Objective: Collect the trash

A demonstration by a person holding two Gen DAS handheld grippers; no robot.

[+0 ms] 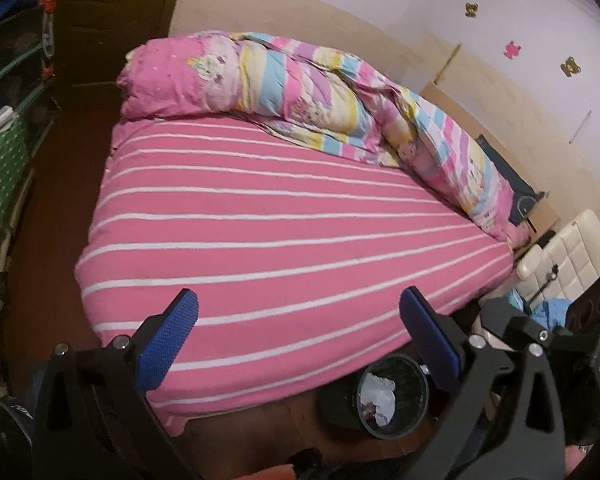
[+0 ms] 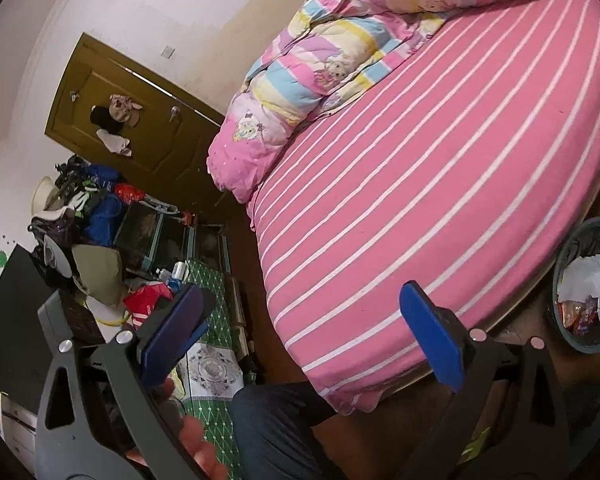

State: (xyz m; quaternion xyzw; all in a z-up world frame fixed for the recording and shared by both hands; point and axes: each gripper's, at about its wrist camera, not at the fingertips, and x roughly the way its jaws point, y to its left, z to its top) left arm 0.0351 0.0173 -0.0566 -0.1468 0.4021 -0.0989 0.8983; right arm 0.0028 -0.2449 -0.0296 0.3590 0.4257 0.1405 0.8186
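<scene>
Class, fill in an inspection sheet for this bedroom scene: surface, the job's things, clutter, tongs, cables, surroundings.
Surface: pink striped bed sheet, no trash seen on it.
Job's things: round black trash bin on the floor by the bed, crumpled white paper and coloured wrappers inside.
Clutter: bunched pastel quilt along the bed's far side; piled clothes and bags by the door.
Tongs: left tongs open, empty; right tongs open, empty.
Cables: nothing seen.
Surroundings: brown door, green patterned cloth, cream padded chair.

pink white-striped sheet point(image 1: 284, 216), pastel quilt point(image 1: 320, 92) — black bin point(image 1: 392, 396); blue pads point(image 1: 172, 332)
</scene>
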